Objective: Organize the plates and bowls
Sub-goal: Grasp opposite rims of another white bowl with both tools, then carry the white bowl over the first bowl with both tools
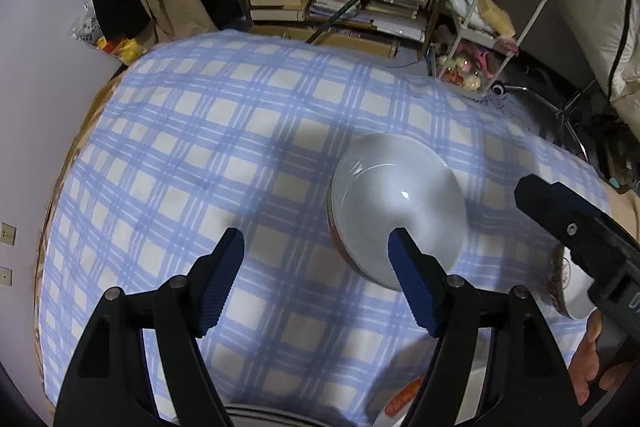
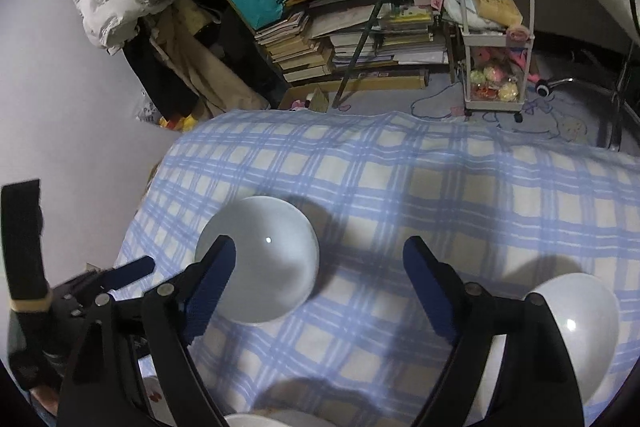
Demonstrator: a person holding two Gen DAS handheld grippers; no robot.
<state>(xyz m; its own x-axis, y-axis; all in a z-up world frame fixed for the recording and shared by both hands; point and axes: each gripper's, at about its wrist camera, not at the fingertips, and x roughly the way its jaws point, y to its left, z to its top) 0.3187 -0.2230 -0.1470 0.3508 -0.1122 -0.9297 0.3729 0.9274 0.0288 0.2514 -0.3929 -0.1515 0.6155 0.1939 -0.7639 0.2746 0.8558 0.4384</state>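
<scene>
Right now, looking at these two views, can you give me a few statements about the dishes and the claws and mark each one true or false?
1. Both claws, left and right, are open and hold nothing. True.
2. The white dish rests upside down on the checked cloth. True.
3. The cloth is plain red. False: it is blue and cream checked.
4. A second white dish lies at the right of the right claw's view. True.
5. The left claw grips the white dish. False: its fingers stand apart, clamped on nothing.
</scene>
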